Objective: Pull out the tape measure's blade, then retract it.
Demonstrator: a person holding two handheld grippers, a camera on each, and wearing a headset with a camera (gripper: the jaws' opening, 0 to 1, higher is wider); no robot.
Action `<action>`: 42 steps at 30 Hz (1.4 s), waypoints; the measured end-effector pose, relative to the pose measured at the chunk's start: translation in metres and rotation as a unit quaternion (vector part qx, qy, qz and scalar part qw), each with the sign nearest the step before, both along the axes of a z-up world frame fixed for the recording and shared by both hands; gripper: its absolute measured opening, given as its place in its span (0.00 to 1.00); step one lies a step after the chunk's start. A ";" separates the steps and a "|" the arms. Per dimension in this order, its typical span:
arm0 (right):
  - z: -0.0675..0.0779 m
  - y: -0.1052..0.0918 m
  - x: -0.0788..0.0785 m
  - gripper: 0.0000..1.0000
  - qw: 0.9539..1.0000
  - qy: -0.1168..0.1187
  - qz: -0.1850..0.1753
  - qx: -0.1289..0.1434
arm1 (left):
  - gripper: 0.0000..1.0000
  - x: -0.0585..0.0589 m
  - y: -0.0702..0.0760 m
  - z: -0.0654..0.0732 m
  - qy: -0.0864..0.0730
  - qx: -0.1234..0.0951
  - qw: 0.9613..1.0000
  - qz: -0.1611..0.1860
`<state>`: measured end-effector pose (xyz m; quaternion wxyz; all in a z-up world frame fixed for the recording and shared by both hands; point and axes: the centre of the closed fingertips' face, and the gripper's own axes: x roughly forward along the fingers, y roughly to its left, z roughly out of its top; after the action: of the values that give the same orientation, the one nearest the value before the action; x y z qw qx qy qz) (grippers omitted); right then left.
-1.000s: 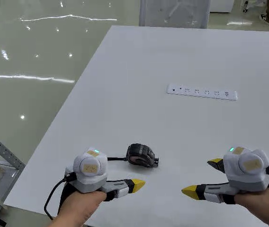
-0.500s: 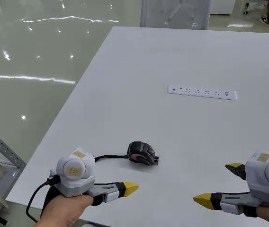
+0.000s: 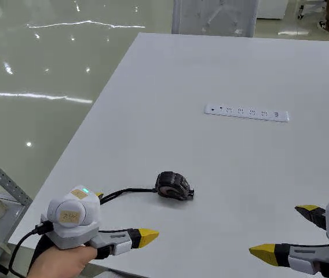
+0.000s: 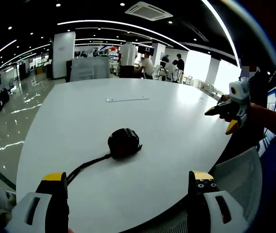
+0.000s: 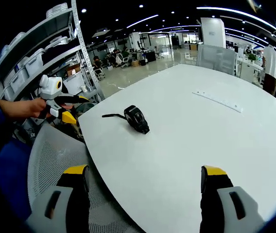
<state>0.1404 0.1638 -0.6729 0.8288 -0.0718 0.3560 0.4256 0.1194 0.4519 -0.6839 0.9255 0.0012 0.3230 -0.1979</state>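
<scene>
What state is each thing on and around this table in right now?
Tape measure: lying on the table, blade not pulled out, strap trailing to one side.
Power strip: flat on the table, no plugs seen.
Left gripper: open, empty, clear of the tape measure.
Right gripper: open, empty.

I see the tape measure (image 3: 174, 186) lying on the table (image 3: 211, 69) near its front-left corner, its strap (image 3: 127, 191) trailing left toward the edge. The power strip (image 3: 247, 113) sits well behind it, farther in and to the right. The left gripper (image 3: 123, 214) is at the near edge, front-left of the tape measure — the right gripper (image 3: 285, 230) is well apart, front-right. A chair (image 3: 214, 16) stands behind the far edge.
</scene>
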 end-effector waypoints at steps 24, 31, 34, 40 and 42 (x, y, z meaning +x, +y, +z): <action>0.031 -0.031 -0.027 0.96 1.000 -0.018 -0.012 -0.009 | 1.00 -0.023 0.016 0.017 -0.004 0.021 0.999 -0.033; 0.040 -0.034 -0.031 0.96 1.000 -0.026 -0.014 -0.009 | 1.00 -0.030 0.018 0.024 -0.007 0.024 0.998 -0.052; 0.041 -0.035 -0.032 0.96 0.999 -0.027 -0.016 -0.011 | 1.00 -0.032 0.021 0.024 -0.007 0.026 0.998 -0.054; 0.046 -0.036 -0.033 0.96 0.999 -0.030 -0.014 -0.014 | 1.00 -0.033 0.026 0.026 -0.011 0.026 0.998 -0.049; 0.047 -0.037 -0.033 0.96 0.999 -0.030 -0.014 -0.013 | 1.00 -0.034 0.027 0.027 -0.012 0.025 0.998 -0.050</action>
<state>0.1075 0.1271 -0.6263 0.8441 -0.0904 0.3373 0.4070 0.0855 0.4791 -0.6572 0.9177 0.0429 0.3166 -0.2360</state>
